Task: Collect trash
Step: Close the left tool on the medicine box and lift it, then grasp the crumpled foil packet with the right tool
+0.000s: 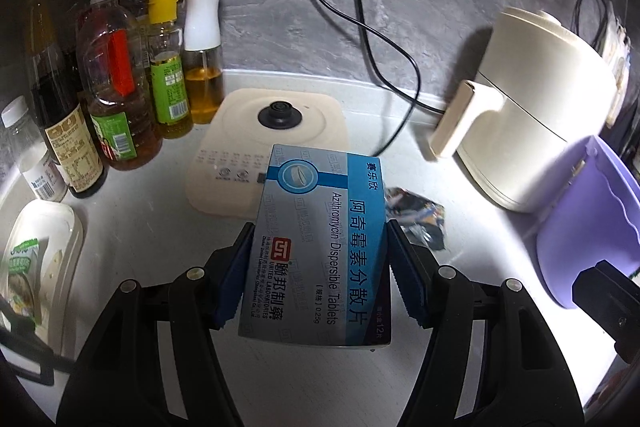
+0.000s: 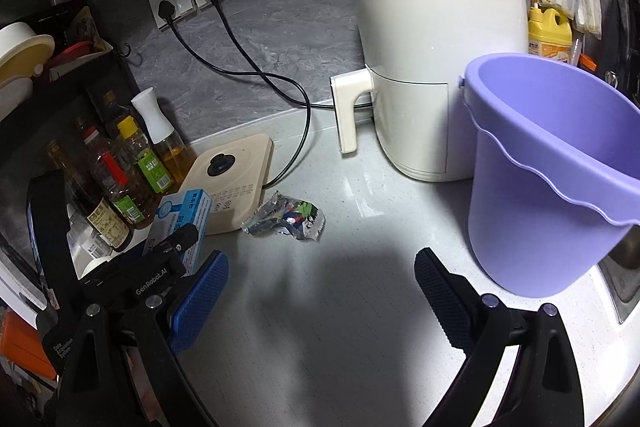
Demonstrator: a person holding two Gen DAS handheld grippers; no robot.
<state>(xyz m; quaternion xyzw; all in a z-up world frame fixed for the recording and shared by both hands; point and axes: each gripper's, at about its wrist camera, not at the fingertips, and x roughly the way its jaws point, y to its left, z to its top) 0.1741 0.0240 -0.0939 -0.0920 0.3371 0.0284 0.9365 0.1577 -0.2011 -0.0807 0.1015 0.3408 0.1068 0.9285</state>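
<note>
A blue and silver medicine box (image 1: 320, 239) sits lifted off the white counter, clamped across its width between the blue pads of my left gripper (image 1: 320, 227). The right wrist view shows the same box (image 2: 188, 211) in that gripper (image 2: 160, 259) at the lower left. A crumpled foil wrapper (image 1: 416, 223) lies on the counter just right of the box, also visible as the wrapper (image 2: 286, 217) ahead of my right gripper (image 2: 320, 259). That gripper hangs open over bare counter with nothing between its fingers. A purple bucket (image 2: 540, 187) stands upright at the right, seen too in the left wrist view (image 1: 592, 219).
A cream air fryer (image 2: 436, 67) stands behind the bucket, its handle pointing left. A beige kettle base (image 1: 272, 147) sits behind the box. Oil and sauce bottles (image 1: 116, 79) crowd the left. Two black cables (image 2: 256, 75) run from wall sockets. A white tray (image 1: 40, 259) lies far left.
</note>
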